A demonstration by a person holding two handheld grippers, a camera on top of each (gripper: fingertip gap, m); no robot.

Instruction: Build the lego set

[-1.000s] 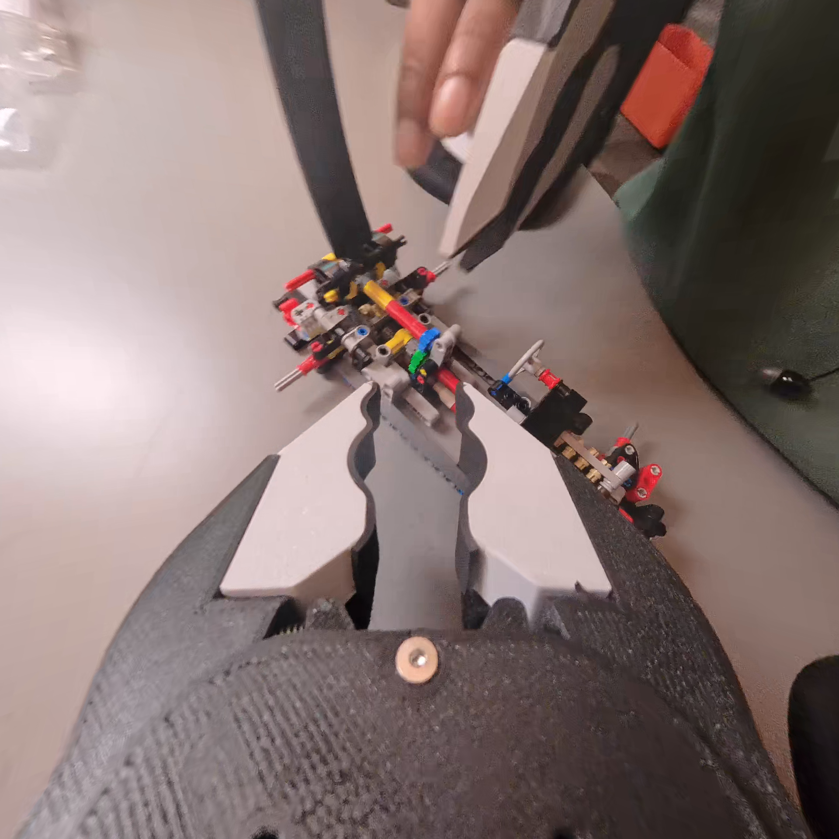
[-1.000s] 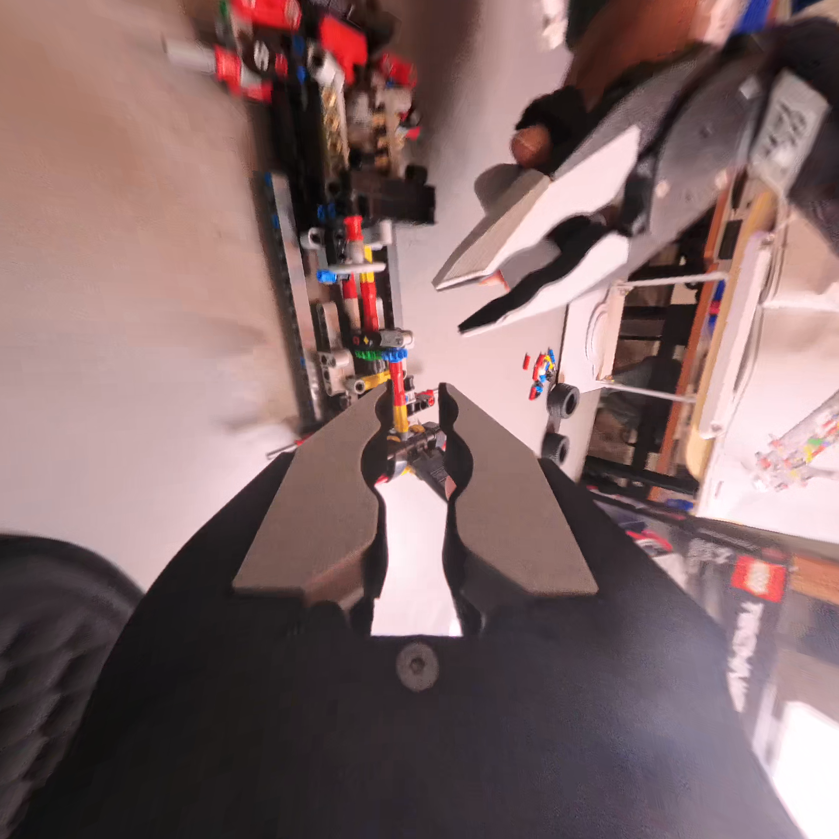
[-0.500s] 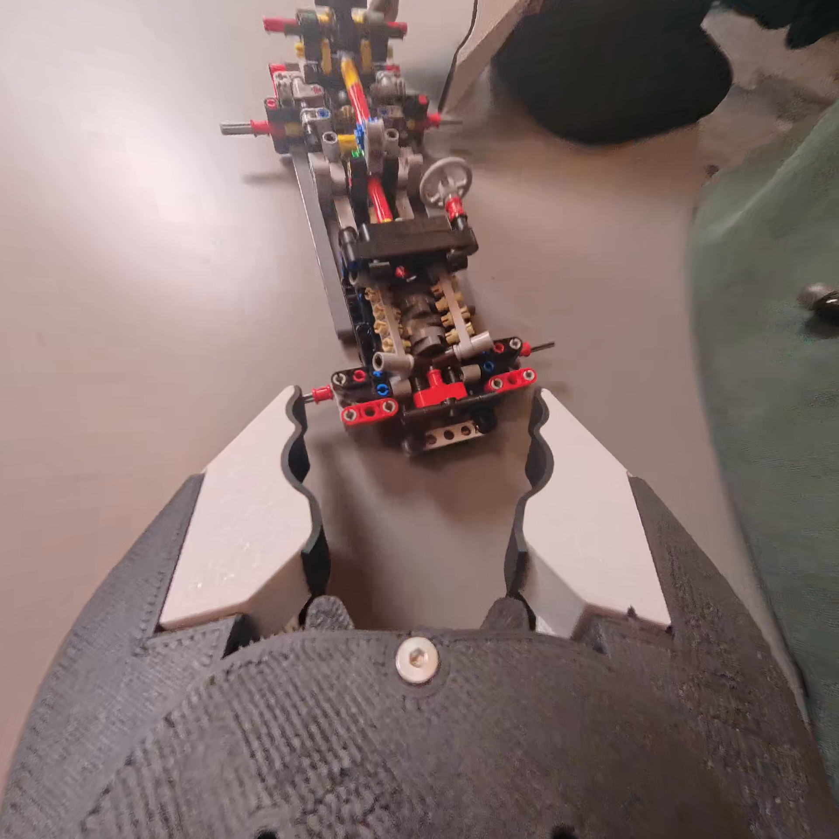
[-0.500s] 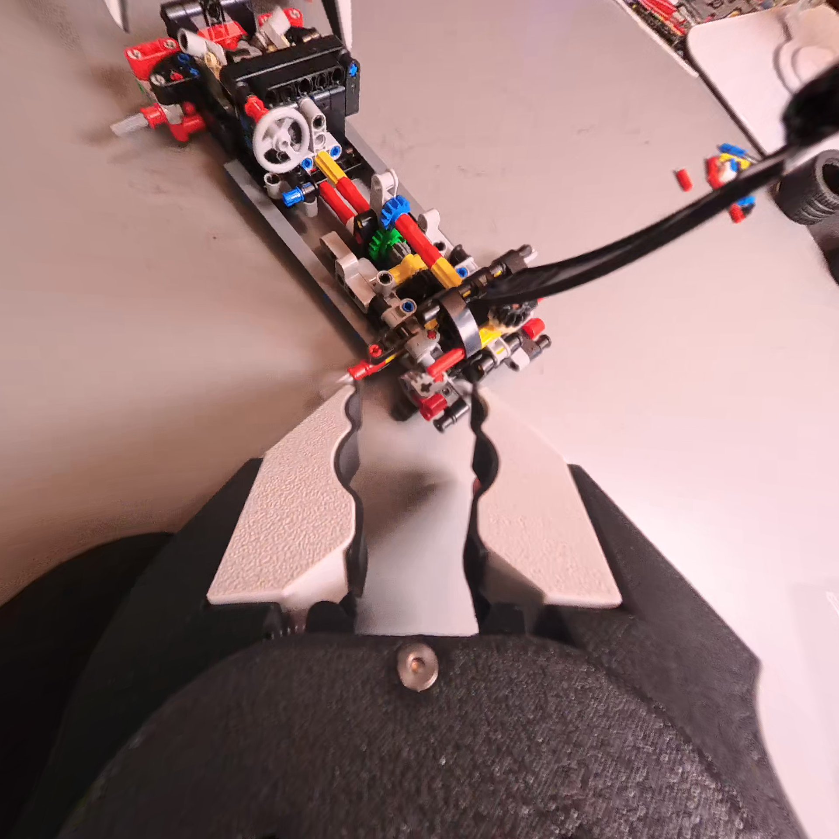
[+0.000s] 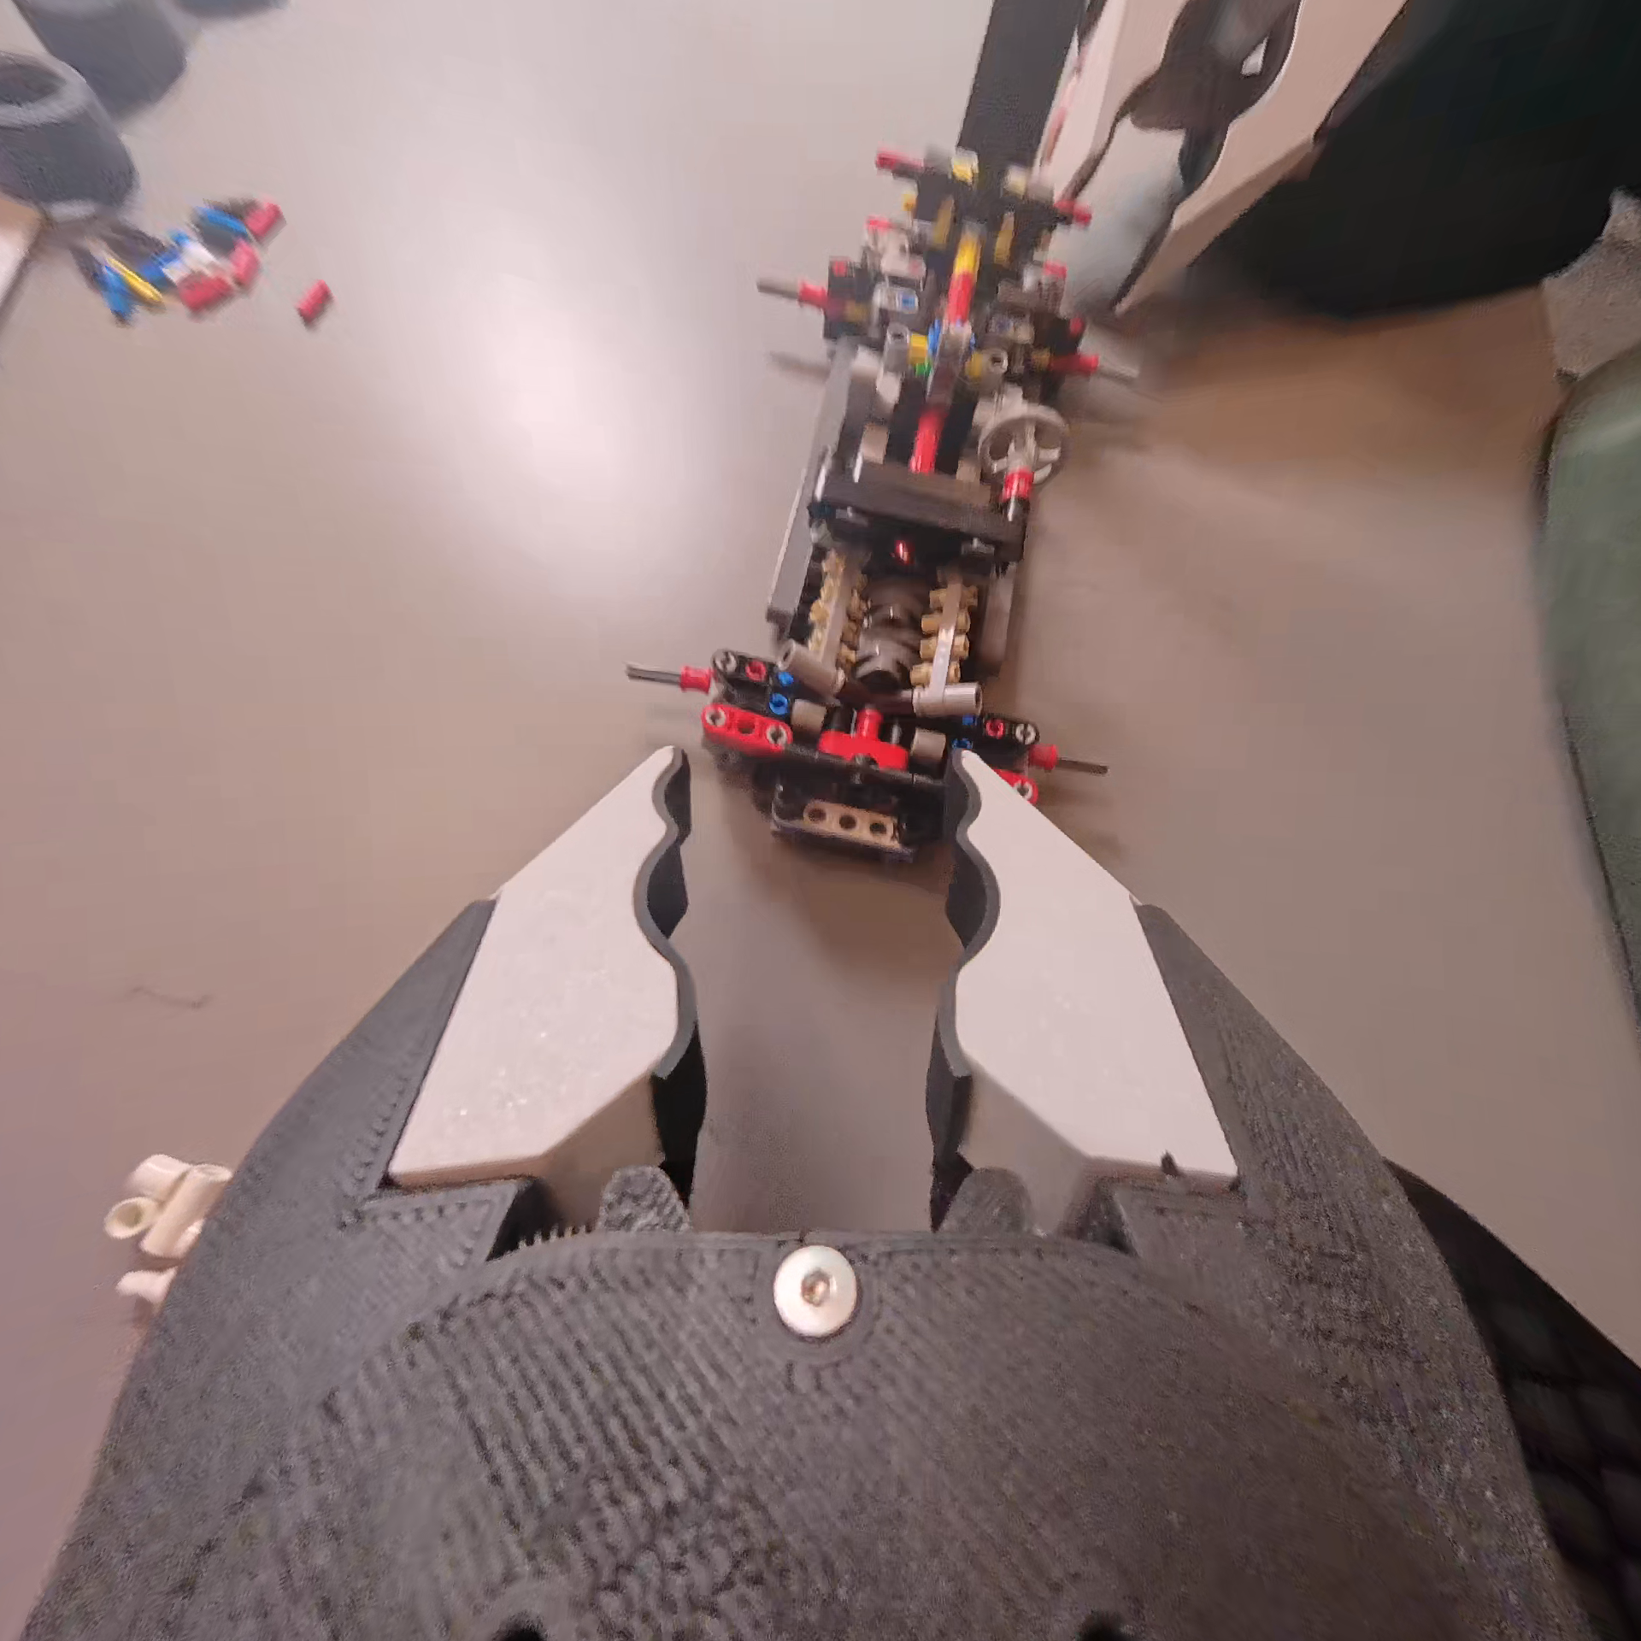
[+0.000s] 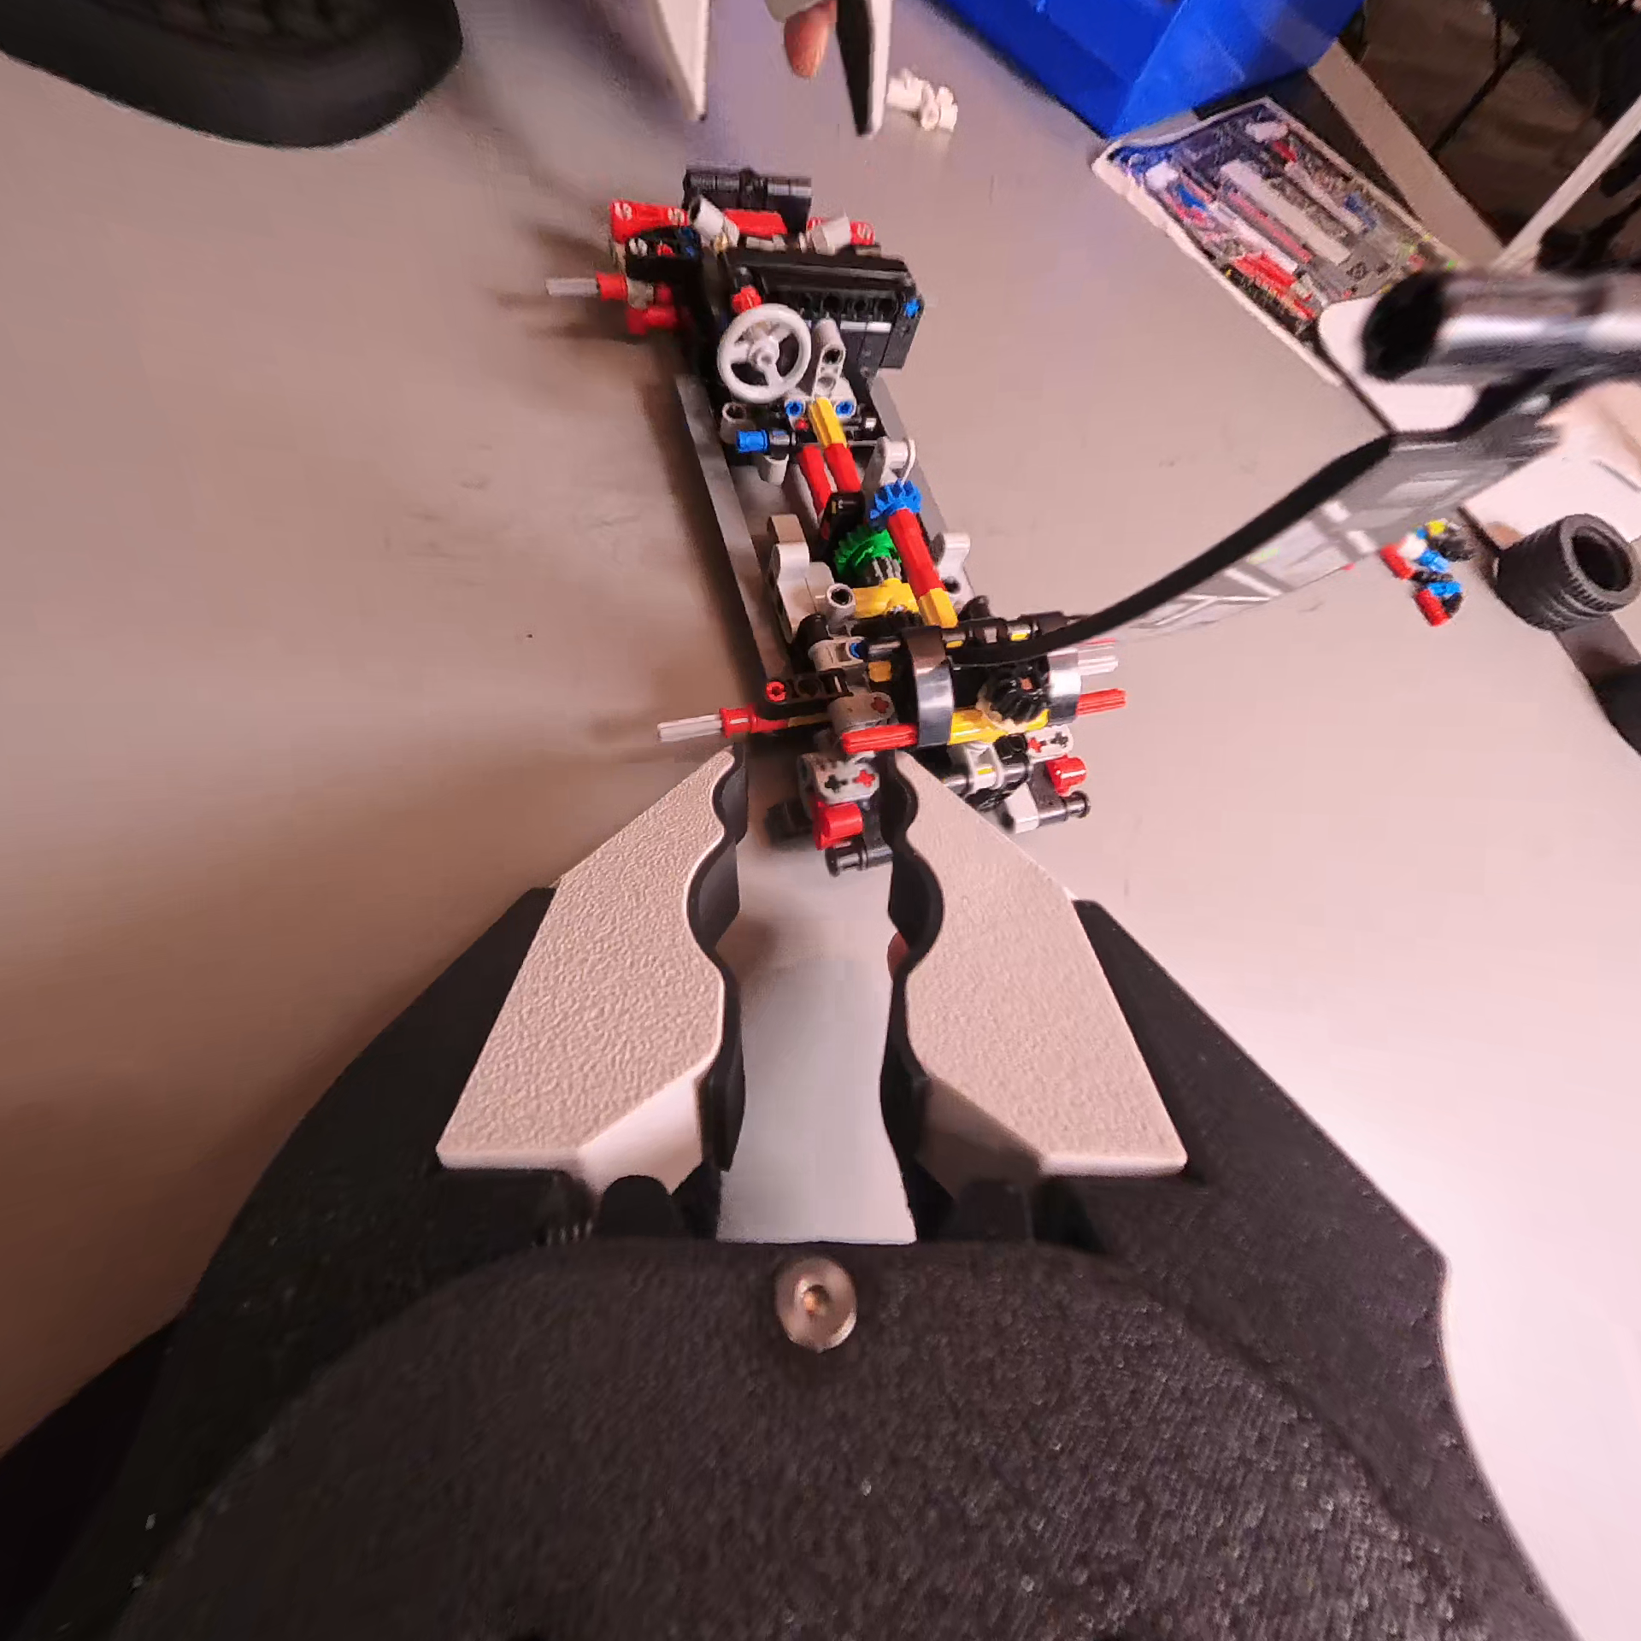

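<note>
Left wrist view: left gripper point(image 5: 815, 772) released, jaws wide apart, just short of lego chassis point(image 5: 906, 568) lying at centre on tabletop point(image 5: 355, 622). Right wrist view: right gripper point(image 6: 812, 768) parted, empty, at chassis's opposite end; tyre point(image 6: 1567, 570) right edge.

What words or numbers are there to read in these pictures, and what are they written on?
No text here can be read.
Printed booklet, at the far right of the table: colourful print, too small and blurred to read.
Lego chassis: no words or numbers show.
Blue box behind the booklet: no writing shows.
</note>
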